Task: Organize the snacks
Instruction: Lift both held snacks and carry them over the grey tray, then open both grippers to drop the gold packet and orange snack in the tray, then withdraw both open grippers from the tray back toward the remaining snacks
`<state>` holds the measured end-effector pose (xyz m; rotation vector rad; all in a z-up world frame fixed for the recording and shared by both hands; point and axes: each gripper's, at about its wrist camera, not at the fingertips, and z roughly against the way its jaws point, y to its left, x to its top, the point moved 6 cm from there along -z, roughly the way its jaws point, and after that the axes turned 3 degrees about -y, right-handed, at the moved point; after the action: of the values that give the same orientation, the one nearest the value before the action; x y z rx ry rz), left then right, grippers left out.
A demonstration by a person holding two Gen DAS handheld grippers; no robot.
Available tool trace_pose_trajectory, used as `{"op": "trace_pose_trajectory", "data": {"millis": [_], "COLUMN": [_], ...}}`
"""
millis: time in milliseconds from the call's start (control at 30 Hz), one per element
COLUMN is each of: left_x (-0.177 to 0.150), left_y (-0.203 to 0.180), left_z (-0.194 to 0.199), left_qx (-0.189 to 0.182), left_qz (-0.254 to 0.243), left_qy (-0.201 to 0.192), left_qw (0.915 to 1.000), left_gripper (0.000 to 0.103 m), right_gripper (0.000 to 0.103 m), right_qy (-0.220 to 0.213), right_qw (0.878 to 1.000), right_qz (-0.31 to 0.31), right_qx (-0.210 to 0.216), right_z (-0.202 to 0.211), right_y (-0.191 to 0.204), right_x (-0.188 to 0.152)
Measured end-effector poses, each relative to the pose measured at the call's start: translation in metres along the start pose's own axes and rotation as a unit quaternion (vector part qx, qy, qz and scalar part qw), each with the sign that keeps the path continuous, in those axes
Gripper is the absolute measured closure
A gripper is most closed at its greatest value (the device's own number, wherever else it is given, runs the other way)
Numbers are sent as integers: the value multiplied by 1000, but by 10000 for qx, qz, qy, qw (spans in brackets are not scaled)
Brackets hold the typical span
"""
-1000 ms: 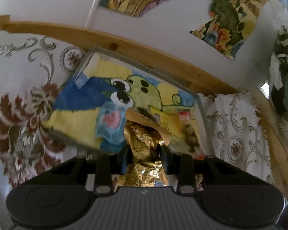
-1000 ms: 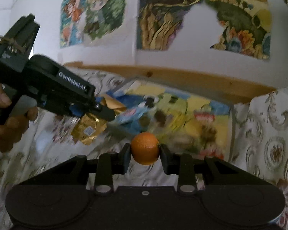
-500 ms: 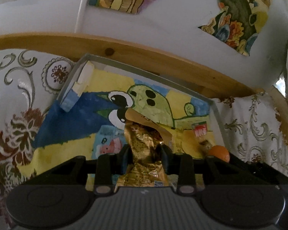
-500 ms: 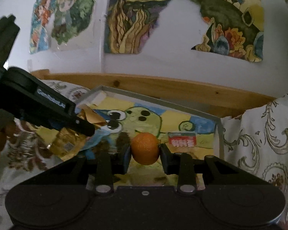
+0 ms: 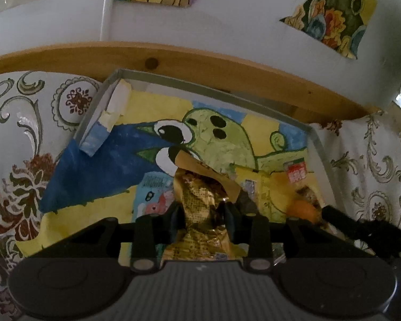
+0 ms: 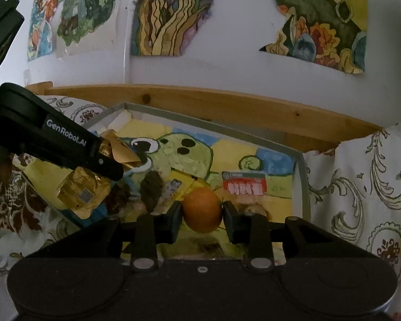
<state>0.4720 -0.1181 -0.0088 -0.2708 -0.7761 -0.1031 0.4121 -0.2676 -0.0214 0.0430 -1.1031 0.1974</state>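
My left gripper (image 5: 201, 212) is shut on a crinkled gold snack packet (image 5: 200, 203) and holds it over the near part of a grey-rimmed tray (image 5: 205, 87) lined with a painted cartoon picture. My right gripper (image 6: 201, 214) is shut on an orange (image 6: 202, 208) above the same tray (image 6: 214, 127), right of the left gripper (image 6: 112, 169). The gold packet (image 6: 80, 192) hangs from the left gripper in the right wrist view. The orange (image 5: 303, 210) shows at the lower right in the left wrist view. A red-and-white packet (image 6: 243, 184) and a light blue packet (image 5: 153, 195) lie in the tray.
A wooden ledge (image 6: 227, 104) runs behind the tray, below a white wall with painted pictures (image 6: 168, 13). A white cloth with ornate scroll print (image 6: 361, 187) covers the surface around the tray. Other yellow and dark packets (image 6: 171, 184) lie in the tray's middle.
Both grippers have moved forward over the tray, still holding the gold packet and the orange. The right gripper with the orange has come into the left wrist view.
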Motion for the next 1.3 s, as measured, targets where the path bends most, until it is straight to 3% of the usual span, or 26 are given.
{"op": "trace_pose_trajectory", "data": {"millis": [67, 133, 200, 267, 333, 467, 500, 767, 1100, 1300], "left_x": [-1, 0, 2, 4, 7, 10, 11, 2, -25, -49], "left_y": [-1, -1, -2, -3, -4, -3, -2, 1, 9, 15], "left_z": [0, 2, 6, 12, 16, 34, 40, 87, 139, 164], "left_qx": [-24, 24, 45, 49, 2, 51, 91, 368, 505, 623], "left_qz": [-21, -40, -53, -49, -52, 16, 19, -61, -7, -140], "left_qy": [10, -50, -138, -278, -349, -544, -635, -1230, -1515, -1555], "left_qw": [10000, 10000, 9999, 9996, 9994, 9985, 9979, 9917, 9872, 9858], "left_gripper": [61, 56, 33, 27, 22, 1, 0, 0, 0, 0], "right_gripper": [67, 55, 31, 22, 18, 6, 2, 1, 1, 1], "right_qy": [-44, -93, -207, -335, -445, -624, -659, -873, -1118, -1124], "right_qw": [10000, 9999, 9997, 9994, 9989, 9977, 9975, 9949, 9926, 9911], "right_qz": [18, 46, 21, 14, 57, 111, 74, -197, -317, -507], "right_qx": [-23, -65, -106, -130, -154, -230, -262, -464, -350, -505], "right_z": [1, 3, 7, 11, 16, 27, 31, 79, 141, 173], "right_y": [0, 1, 0, 1, 2, 4, 4, 3, 20, 22], "right_x": [0, 2, 5, 7, 10, 15, 15, 13, 14, 4]}}
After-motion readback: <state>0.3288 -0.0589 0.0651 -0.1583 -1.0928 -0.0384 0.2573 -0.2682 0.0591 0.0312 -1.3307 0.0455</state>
